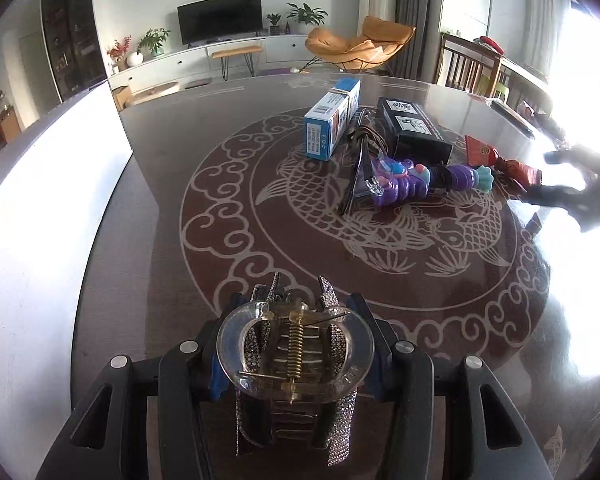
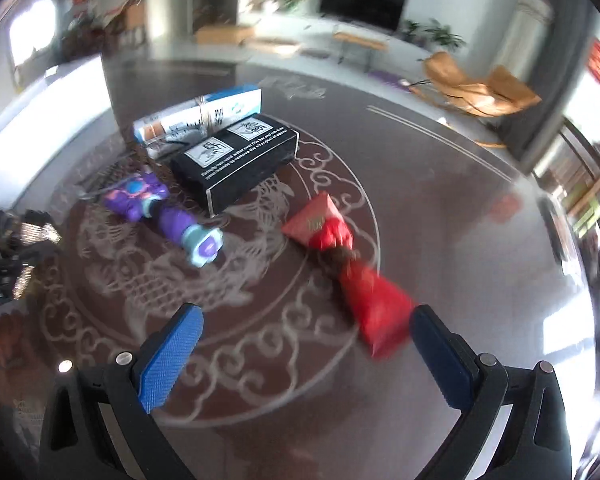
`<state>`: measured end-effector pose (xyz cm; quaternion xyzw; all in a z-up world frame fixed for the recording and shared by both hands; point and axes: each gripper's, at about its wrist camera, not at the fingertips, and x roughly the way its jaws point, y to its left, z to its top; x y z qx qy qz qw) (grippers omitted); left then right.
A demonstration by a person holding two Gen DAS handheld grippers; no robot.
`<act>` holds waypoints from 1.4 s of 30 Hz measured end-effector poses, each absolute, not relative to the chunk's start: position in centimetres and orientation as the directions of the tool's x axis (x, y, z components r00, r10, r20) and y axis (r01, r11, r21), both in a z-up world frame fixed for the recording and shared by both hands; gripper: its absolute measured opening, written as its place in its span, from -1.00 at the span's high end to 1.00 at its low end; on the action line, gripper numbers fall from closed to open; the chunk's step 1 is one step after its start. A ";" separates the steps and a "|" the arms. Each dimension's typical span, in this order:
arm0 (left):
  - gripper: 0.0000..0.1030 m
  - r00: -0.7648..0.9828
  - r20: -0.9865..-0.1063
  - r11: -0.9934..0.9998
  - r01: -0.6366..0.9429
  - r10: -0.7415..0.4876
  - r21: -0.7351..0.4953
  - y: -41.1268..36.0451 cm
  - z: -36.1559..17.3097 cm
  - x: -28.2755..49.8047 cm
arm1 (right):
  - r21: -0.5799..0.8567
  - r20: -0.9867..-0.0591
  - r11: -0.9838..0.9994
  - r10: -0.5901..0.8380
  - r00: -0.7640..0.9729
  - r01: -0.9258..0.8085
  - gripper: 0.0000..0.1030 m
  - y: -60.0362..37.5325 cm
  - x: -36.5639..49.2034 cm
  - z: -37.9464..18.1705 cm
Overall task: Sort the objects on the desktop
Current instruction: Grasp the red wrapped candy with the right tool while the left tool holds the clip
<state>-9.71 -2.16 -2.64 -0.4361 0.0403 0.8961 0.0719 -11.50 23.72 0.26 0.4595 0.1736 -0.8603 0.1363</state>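
My left gripper [image 1: 296, 306] is shut on a clear hair claw clip [image 1: 296, 344] trimmed with rhinestones, held low over the near part of the table. My right gripper [image 2: 306, 320] is open with nothing between its blue pads [image 2: 168, 360]. A red bow-shaped packet [image 2: 356, 276] lies just beyond it, its near end close to the right pad. On the table's middle lie a purple toy [image 2: 164, 208], a black box [image 2: 236, 160] and a blue-and-white box [image 2: 204, 112]. The left wrist view shows the same purple toy [image 1: 416, 184], black box [image 1: 416, 128] and blue-and-white box [image 1: 332, 120].
The dark glass table [image 1: 260, 240] carries a pale fish-and-cloud pattern. A pair of dark glasses [image 1: 360, 176] leans against the purple toy. Wooden chairs [image 1: 472, 64] stand at the far right edge. Strong window glare washes out the table's right side.
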 end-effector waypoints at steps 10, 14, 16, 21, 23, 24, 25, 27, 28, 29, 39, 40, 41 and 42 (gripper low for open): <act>0.01 -0.610 -0.786 -0.986 -0.166 0.101 0.001 -2.2 -2.6 -9.6 | -0.001 -0.868 -0.956 -0.146 -0.474 0.295 0.00 26.1 -16.0 -2.6; 0.00 -0.610 -0.786 -0.986 -0.165 0.102 0.001 -2.2 -2.6 -9.7 | 0.040 -0.854 -0.970 -0.159 -0.496 0.241 0.56 27.6 -13.8 -2.1; 0.00 -0.610 -0.786 -0.986 -0.165 0.101 0.001 -2.2 -2.6 -9.6 | 0.043 -0.847 -0.971 -0.160 -0.507 0.234 0.57 27.9 -11.8 -1.9; 0.00 -0.610 -0.786 -0.986 -0.165 0.101 0.001 -2.2 -2.6 -9.6 | 0.082 -0.828 -0.967 -0.201 -0.524 0.243 0.56 27.0 -3.6 -1.9; 0.01 -0.610 -0.786 -0.986 -0.165 0.101 0.001 -2.2 -2.6 -9.7 | 0.087 -0.818 -0.955 -0.230 -0.528 0.282 0.56 25.7 0.5 -1.6; 0.01 -0.610 -0.786 -0.986 -0.165 0.102 0.000 -2.2 -2.6 -9.7 | 0.073 -0.813 -0.953 -0.227 -0.536 0.293 0.53 24.9 2.0 -1.7; 0.01 -0.610 -0.786 -0.986 -0.165 0.103 -0.001 -2.2 -2.6 -9.7 | 0.049 -0.807 -0.954 -0.212 -0.552 0.295 0.38 24.3 3.2 -1.7; 0.00 -0.610 -0.786 -0.986 -0.165 0.103 -0.002 -2.2 -2.6 -9.7 | 0.019 -0.804 -0.955 -0.191 -0.564 0.296 -0.22 23.3 4.0 -2.1; 0.00 -0.609 -0.786 -0.986 -0.165 0.103 -0.002 -2.2 -2.6 -9.6 | 0.001 -0.810 -0.956 -0.173 -0.560 0.294 -0.60 22.9 3.5 -2.4; -0.01 -0.610 -0.786 -0.987 -0.163 0.099 0.002 -2.2 -2.6 -9.6 | -0.011 -0.811 -0.956 -0.163 -0.562 0.292 -0.69 22.6 3.5 -2.7; -0.91 -0.574 -0.813 -0.989 -0.149 0.099 -0.016 -2.2 -3.0 -10.0 | -0.009 -0.812 -0.960 -0.157 -0.562 0.280 -1.00 22.6 2.4 -3.4; -0.95 -0.567 -0.819 -0.988 -0.157 0.087 0.004 -1.8 -3.1 -10.1 | -0.009 -0.812 -0.960 -0.156 -0.562 0.280 -1.00 22.6 2.4 -3.4; -1.00 -0.560 -0.824 -0.986 -0.168 0.084 0.014 -1.4 -3.2 -10.1 | -0.009 -0.812 -0.960 -0.156 -0.562 0.280 -1.00 22.6 2.4 -3.4; -1.00 -0.558 -0.825 -0.985 -0.171 0.084 0.016 -1.2 -3.2 -10.1 | -0.009 -0.812 -0.960 -0.157 -0.562 0.280 -1.00 22.6 2.4 -3.4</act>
